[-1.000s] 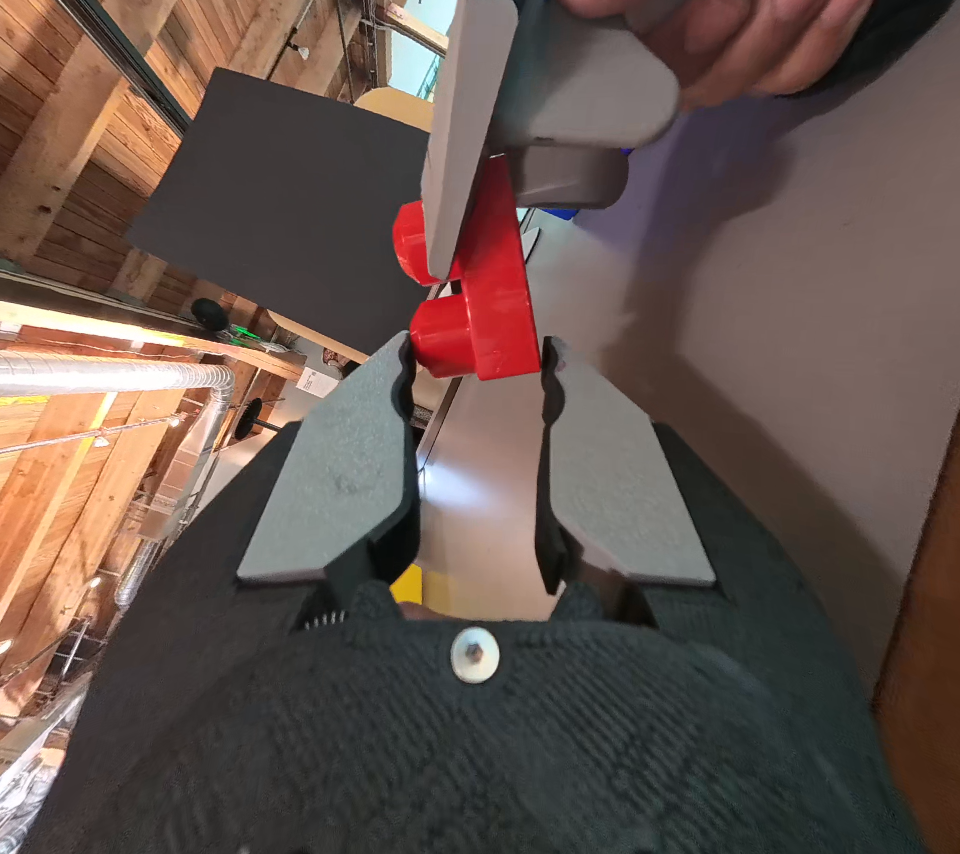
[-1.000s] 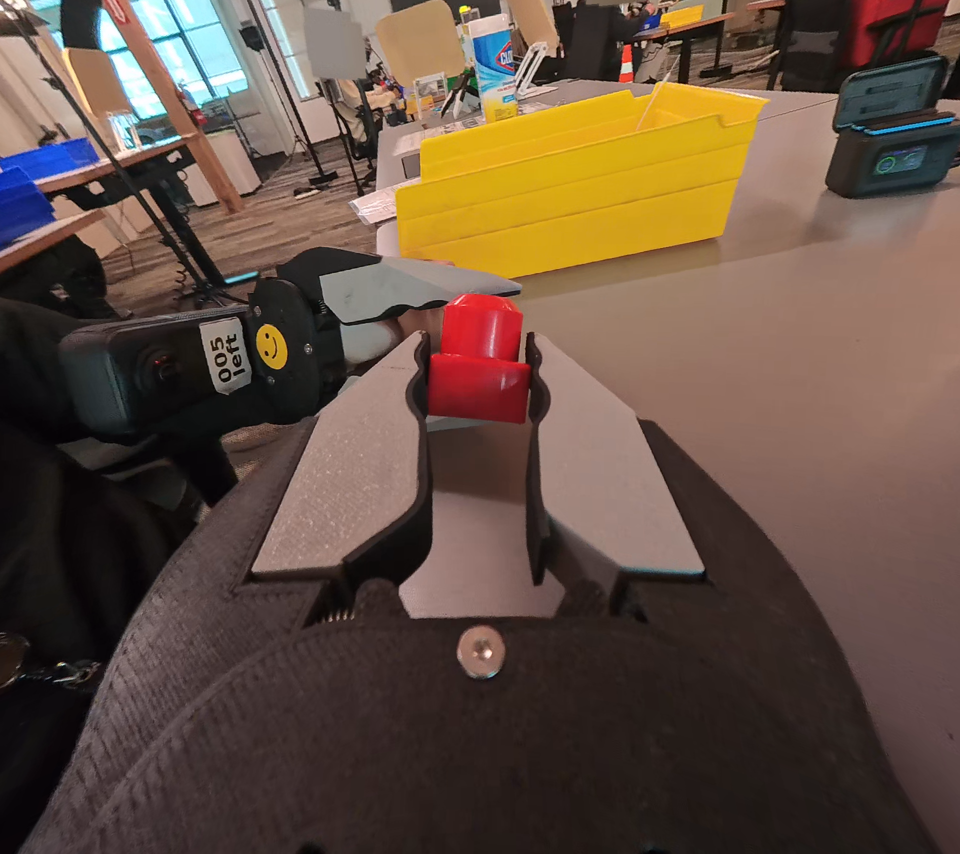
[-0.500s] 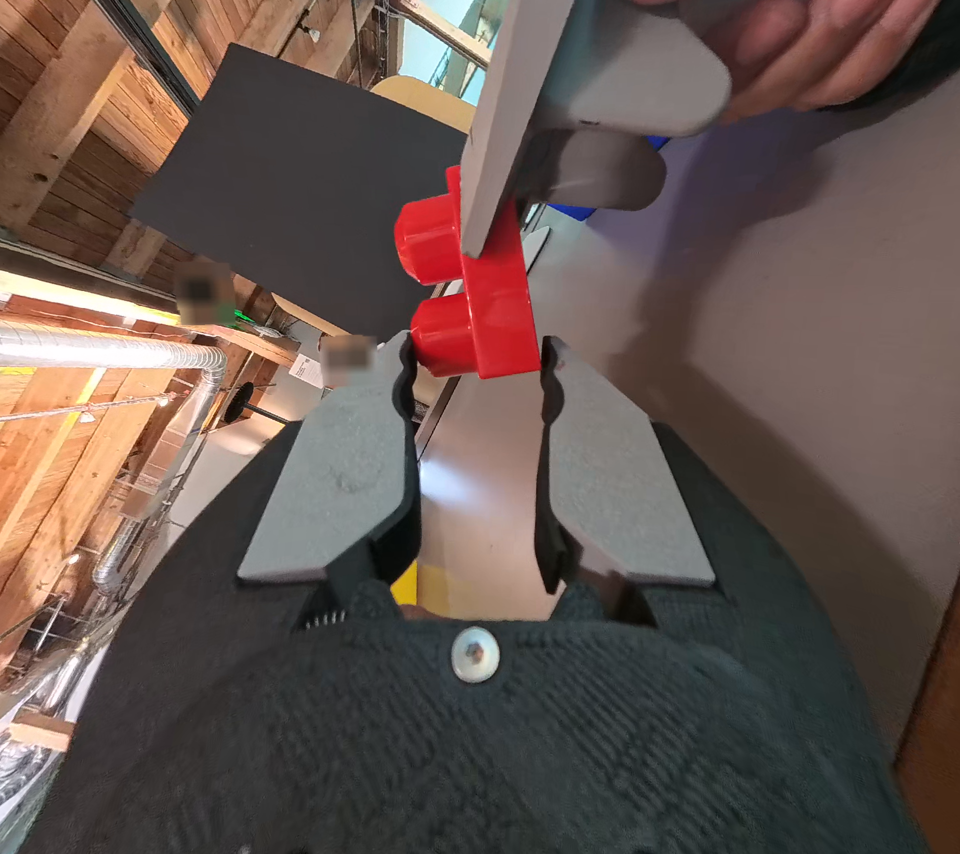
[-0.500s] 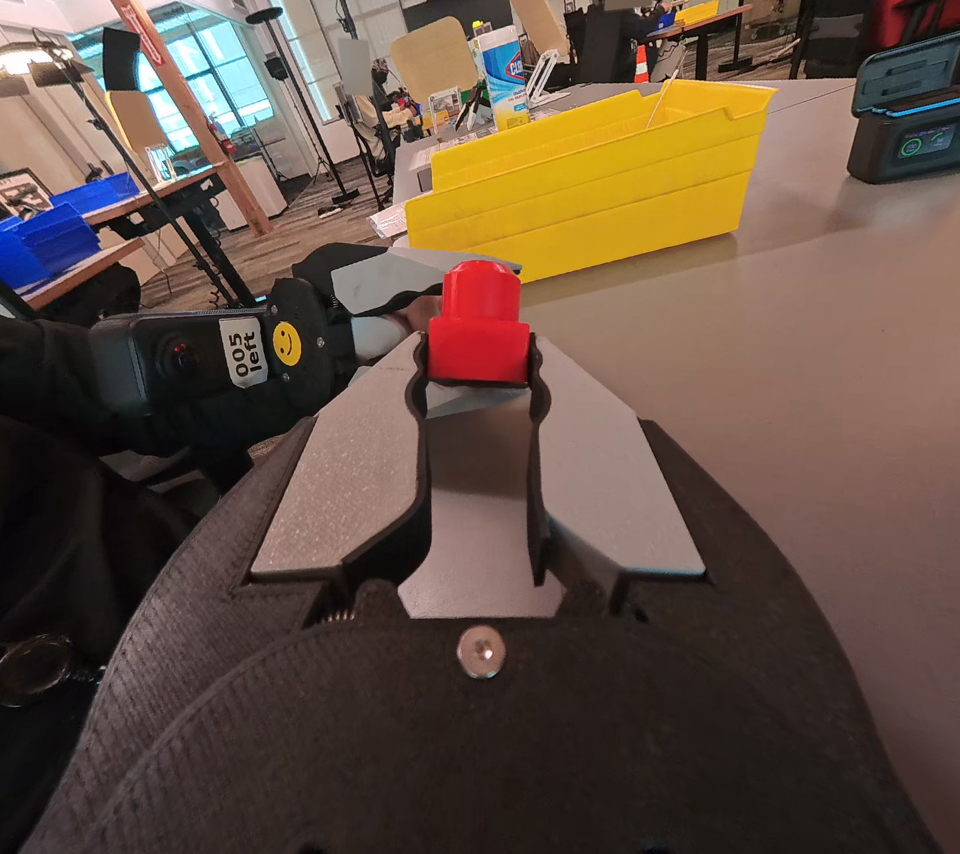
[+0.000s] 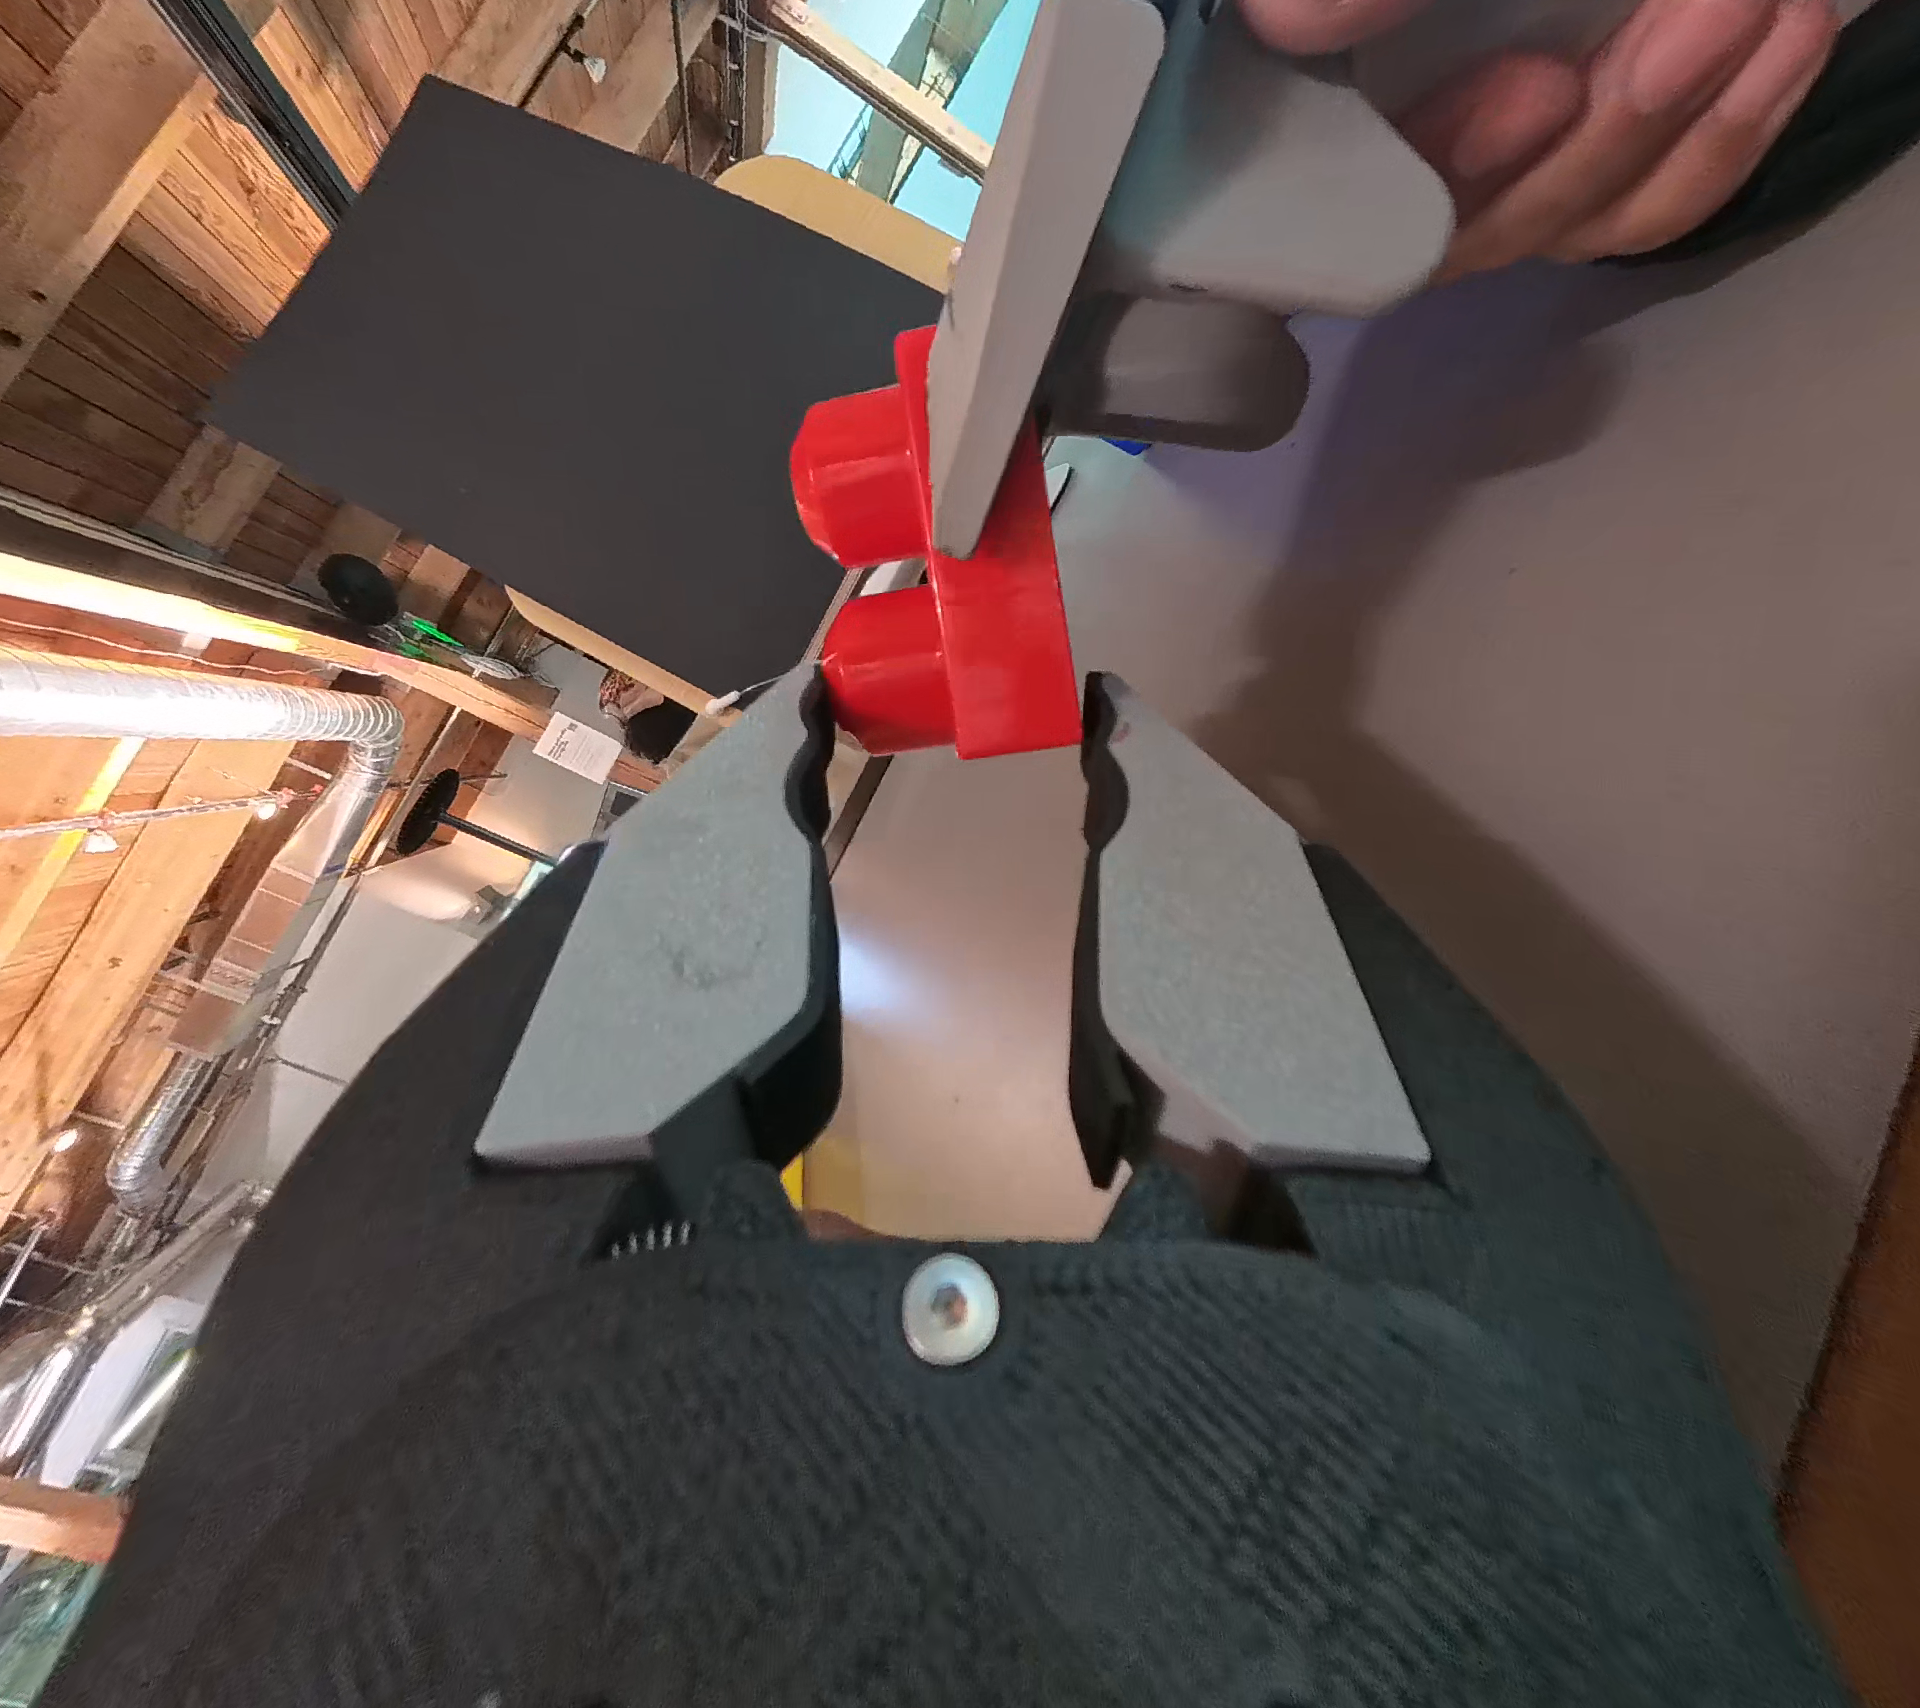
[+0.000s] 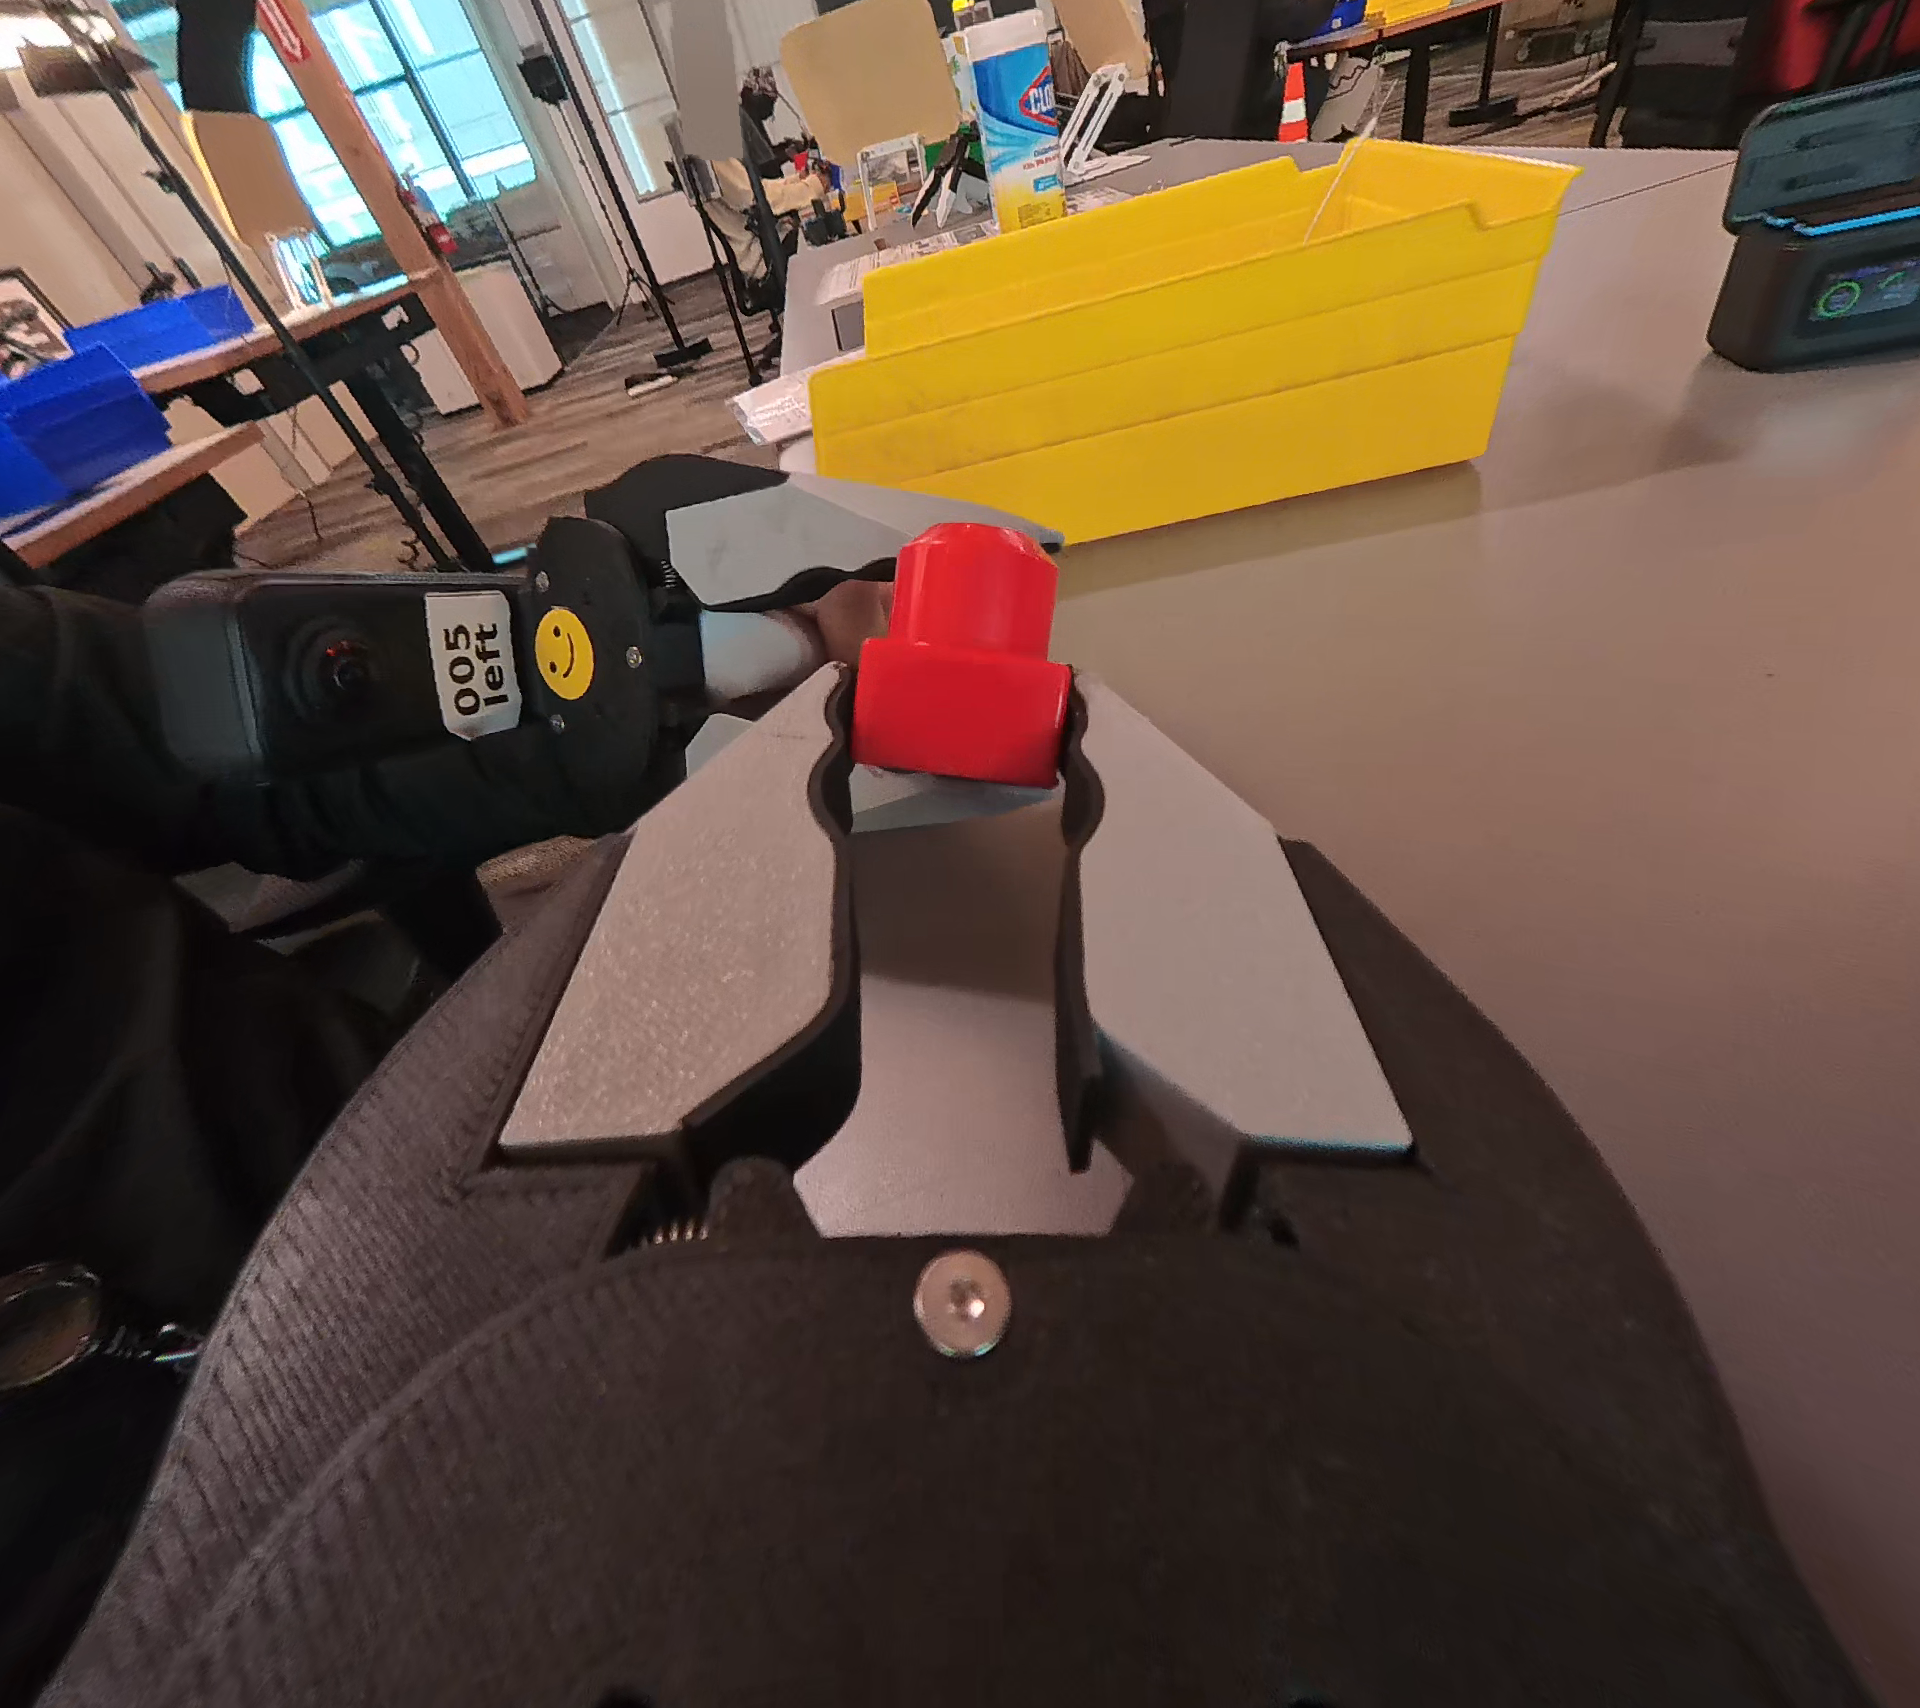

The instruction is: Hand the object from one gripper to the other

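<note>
Red block (image 5: 966, 619) stays clamped in my right jaws; my left jaws have risen around its lower end, barely touching, not yet squeezing.

I see a bright red block (image 6: 961, 682), plain and glossy, no pattern on it. My right gripper (image 6: 958, 728) has matte grey fingers with a fine speckled grain, black edging, and a black ribbed fabric body. My left gripper (image 5: 951, 713) matches: grey speckled fingers, black knit body. In the right wrist view the left gripper (image 6: 831, 619) carries a white label and a yellow smiley sticker (image 6: 564, 653). The bin (image 6: 1174, 370) is solid yellow. The table (image 6: 1558, 723) is flat grey-beige. The crates (image 6: 94, 401) are blue.
</note>
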